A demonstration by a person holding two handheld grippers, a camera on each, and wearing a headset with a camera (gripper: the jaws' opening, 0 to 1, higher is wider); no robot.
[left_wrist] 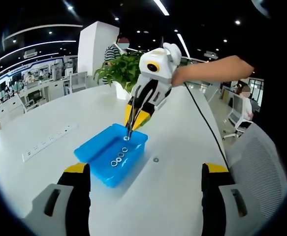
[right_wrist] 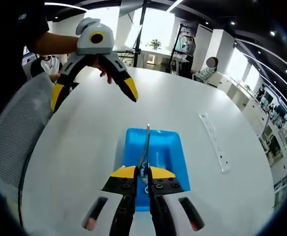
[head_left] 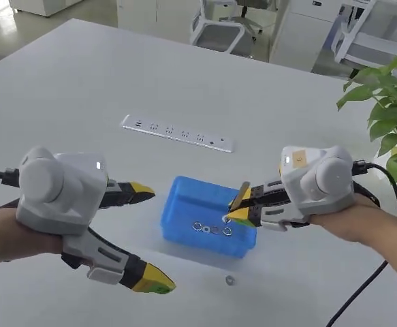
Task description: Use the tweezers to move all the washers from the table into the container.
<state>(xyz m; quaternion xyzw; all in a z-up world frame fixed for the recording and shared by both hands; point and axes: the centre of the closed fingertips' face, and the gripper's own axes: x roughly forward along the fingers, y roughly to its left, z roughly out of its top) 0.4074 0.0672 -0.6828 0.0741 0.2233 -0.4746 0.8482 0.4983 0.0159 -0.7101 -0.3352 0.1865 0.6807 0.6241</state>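
Office bench [head_left: 82,82], tweezer work under way: a person steers the right hand-held gripper [head_left: 239,204], its jaws pinched narrow on a pair of tweezers [right_wrist: 147,142], over a blue container [head_left: 184,204] near the middle of the bench. The tweezers' long axis runs on from the jaws, slanting left and down. Their tips hang inside the right part of the container, close above three washers [head_left: 214,229] lying in a row on its floor; whether a further washer sits at the tips cannot be told. One loose washer [head_left: 230,280] lies on the bench just outside the container's near wall, apart from it, on the person's side. The next pick appears to turn on that relation: the loose washer lies straight toward the near edge from the tweezer tips, across the wall, so the tips would need to lift clear and come nearer. The right hand-held gripper is plainly the closer of the two. The left hand-held gripper [head_left: 149,235] hovers left of the container, jaws wide and holding nothing. A white power strip [head_left: 178,133] lies on the far side, a potted plant [head_left: 389,95] at the far right. No brand or writing is legible; a small orange sticker [head_left: 299,158] on the right hand-held gripper's housing is too small to read
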